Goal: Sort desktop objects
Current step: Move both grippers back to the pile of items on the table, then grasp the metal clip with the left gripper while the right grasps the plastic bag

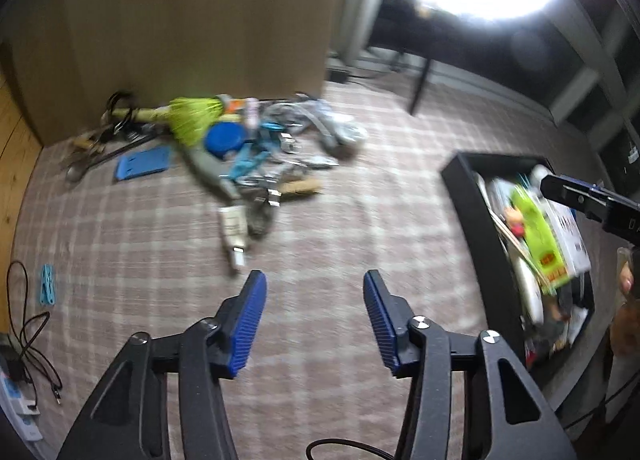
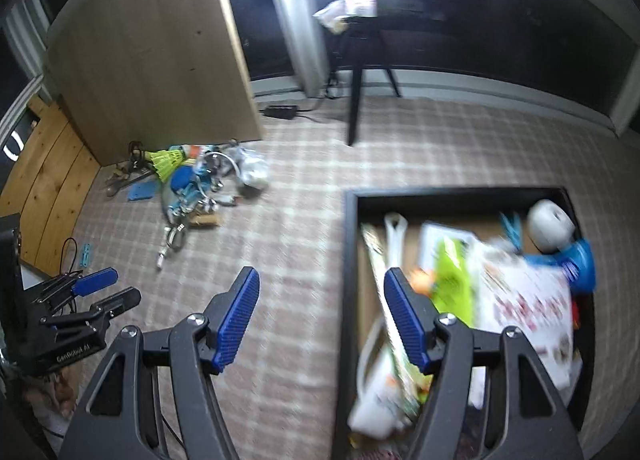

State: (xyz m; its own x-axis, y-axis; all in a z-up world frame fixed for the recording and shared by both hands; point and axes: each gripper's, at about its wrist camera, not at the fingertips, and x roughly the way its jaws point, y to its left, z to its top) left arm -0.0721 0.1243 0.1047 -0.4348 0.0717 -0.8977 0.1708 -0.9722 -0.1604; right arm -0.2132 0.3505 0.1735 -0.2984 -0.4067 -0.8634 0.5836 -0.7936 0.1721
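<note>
A pile of small objects [image 1: 248,156] lies on the plaid cloth [image 1: 160,260]: a yellow-green shuttlecock [image 1: 192,118], a blue round lid [image 1: 224,138], a blue card [image 1: 142,168], a brush [image 1: 300,186] and a white tube [image 1: 234,228]. The same pile [image 2: 192,188] shows far left in the right wrist view. A black box [image 1: 476,216] at the right holds several packets and toys. My left gripper [image 1: 314,280] hovers open over bare cloth below the pile. My right gripper [image 2: 322,272] is open above the box's left rim [image 2: 349,260], holding nothing.
A wooden panel [image 1: 180,12] stands behind the pile. Black cables [image 1: 28,332] and a blue clothes peg [image 1: 47,284] lie at the cloth's left edge. A black stand leg [image 2: 356,108] and a power adapter [image 2: 280,111] sit at the back. A bright lamp glares overhead.
</note>
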